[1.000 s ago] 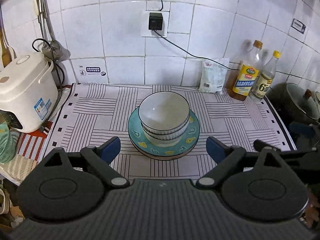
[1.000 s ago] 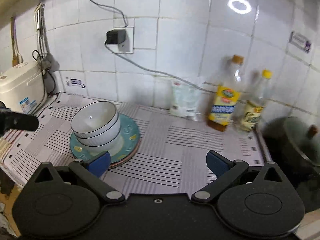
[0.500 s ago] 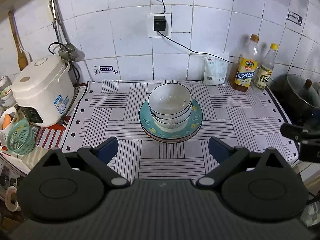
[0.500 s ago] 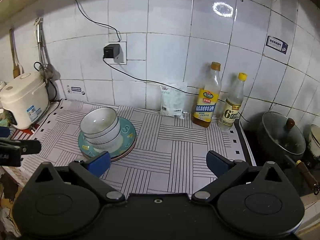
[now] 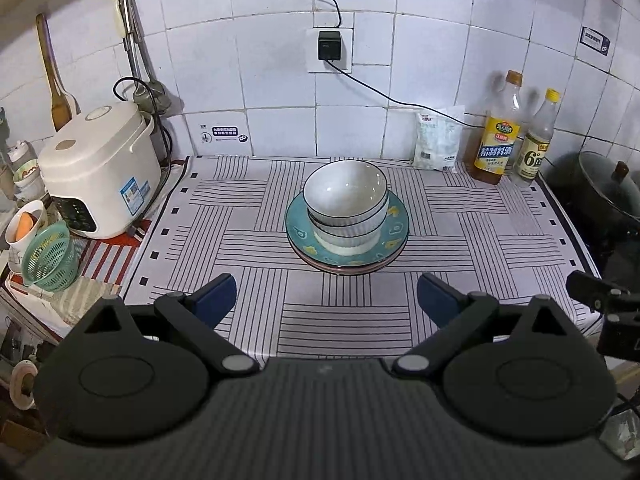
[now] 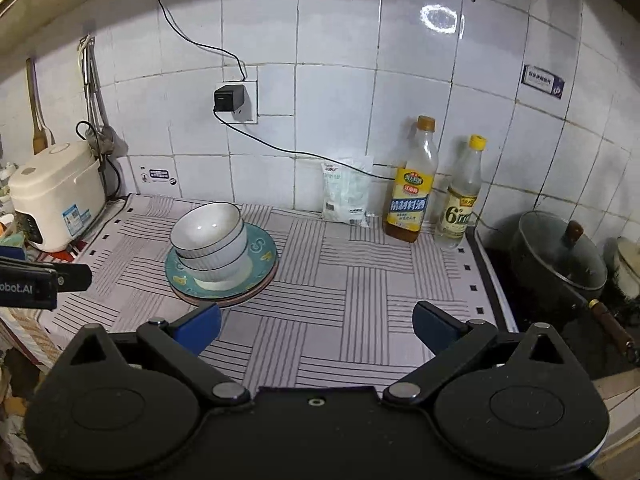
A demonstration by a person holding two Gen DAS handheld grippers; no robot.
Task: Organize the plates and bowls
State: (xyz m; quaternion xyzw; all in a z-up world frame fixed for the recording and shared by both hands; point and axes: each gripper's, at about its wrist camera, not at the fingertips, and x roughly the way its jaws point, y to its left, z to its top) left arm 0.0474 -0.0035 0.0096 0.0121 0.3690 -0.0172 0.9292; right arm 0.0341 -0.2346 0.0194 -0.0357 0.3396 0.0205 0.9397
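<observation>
Far left on the counter sits the white rice cooker (image 5: 98, 172), with a green mesh basket (image 5: 50, 258) tipped on its side just in front of it, and utensils hanging on the tiled wall above. Moving right, the striped mat (image 5: 248, 240) takes over the counter — and there in its middle is the stack: white bowls (image 5: 346, 200) nested one in another, standing upright on a teal plate (image 5: 394, 232), which rests on another plate whose pinkish rim just peeks out underneath.

The left gripper (image 5: 326, 300) hangs in front of the stack, apart from it, jaws spread wide with nothing between the blue pads. In the right wrist view the stack lies well to the left, and the right gripper (image 6: 316, 328) hovers over bare mat — jaws wide apart too, holding nothing.

Further right, a white packet (image 5: 438, 140) leans on the wall, then two bottles side by side: the yellow-labelled one (image 5: 498, 140) and a smaller clear one (image 5: 538, 140). At the far right edge, off the mat, a dark pot with a glass lid (image 6: 560, 256).
</observation>
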